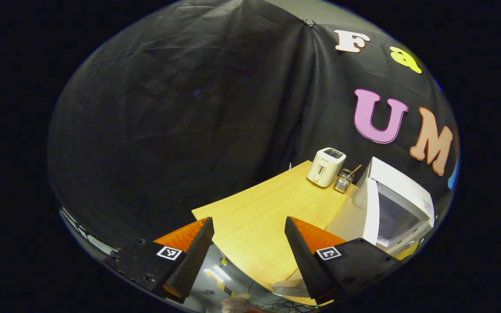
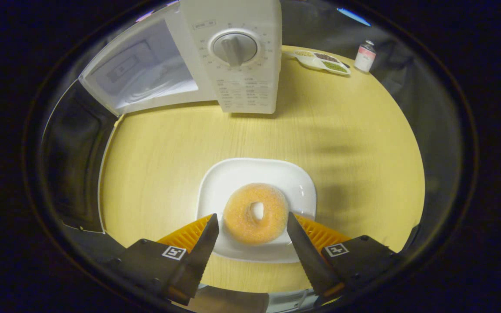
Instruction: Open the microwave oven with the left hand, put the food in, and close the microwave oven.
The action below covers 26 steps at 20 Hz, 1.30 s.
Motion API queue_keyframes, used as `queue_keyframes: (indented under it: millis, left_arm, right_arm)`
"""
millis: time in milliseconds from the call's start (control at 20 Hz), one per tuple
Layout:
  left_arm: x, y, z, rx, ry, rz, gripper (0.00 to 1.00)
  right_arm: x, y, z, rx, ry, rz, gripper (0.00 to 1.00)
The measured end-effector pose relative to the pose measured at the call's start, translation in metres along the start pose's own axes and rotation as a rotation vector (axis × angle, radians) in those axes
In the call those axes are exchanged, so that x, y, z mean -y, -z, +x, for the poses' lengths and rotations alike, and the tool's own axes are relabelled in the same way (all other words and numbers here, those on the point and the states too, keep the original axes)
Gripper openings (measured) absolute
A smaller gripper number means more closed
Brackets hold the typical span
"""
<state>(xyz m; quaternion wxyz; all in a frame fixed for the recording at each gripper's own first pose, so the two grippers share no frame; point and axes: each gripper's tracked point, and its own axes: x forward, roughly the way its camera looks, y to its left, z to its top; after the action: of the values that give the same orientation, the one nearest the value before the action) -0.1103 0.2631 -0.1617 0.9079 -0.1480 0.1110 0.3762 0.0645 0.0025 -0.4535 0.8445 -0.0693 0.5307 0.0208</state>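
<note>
While the microwave door stands swung open, the food still sits on the table outside it.

Right gripper (image 2: pixel 250 226): fingers spread wide, one on each side of the doughnut, gripping nothing; whether they touch it I cannot tell.
Doughnut (image 2: pixel 255 219): sugared ring lying flat on the near half of the plate, between the two right fingers.
Plate (image 2: pixel 233 178): white, rounded-square, resting on the table in front of the microwave, well short of it.
Left gripper (image 1: pixel 249 230): fingers parted and empty, held above the near edge of the table, apart from the microwave.
Table (image 2: pixel 155 148): pale wood, carrying everything named here.
Microwave (image 2: pixel 237 56): white, beyond the plate in the right gripper view, with a round dial on its control panel; in the left gripper view it stands at the right.
Microwave door (image 1: pixel 355 213): hinged out toward the left gripper, the pale cavity showing behind it.
Toaster (image 1: pixel 325 166): white, upright, at the far corner of the table.
Wire holder (image 1: pixel 343 180): small, just beside the toaster, between it and the microwave.
Divided tray (image 2: pixel 321 60): far right of the microwave, holding small fillings.
Bottle (image 2: pixel 365 55): small, upright, just beside the tray.
</note>
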Motion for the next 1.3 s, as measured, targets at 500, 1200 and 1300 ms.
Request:
queue_keyframes:
  millis: [500, 1200, 1300]
  left_arm:
    - [0.045, -0.046, 0.001, 0.1, 0.201, 0.146, 0.96]
    - [0.102, -0.045, 0.022, 0.102, 0.386, 0.22, 0.95]
    - [0.103, -0.046, 0.019, 0.106, 0.405, 0.212, 0.96]
  right_arm:
    - [-0.028, -0.015, -0.025, 0.087, -0.008, 0.086, 0.82]
    - [-0.171, -0.101, -0.104, 0.375, -0.372, 0.469, 0.76]
    - [-0.187, -0.12, -0.103, 0.413, -0.402, 0.511, 0.76]
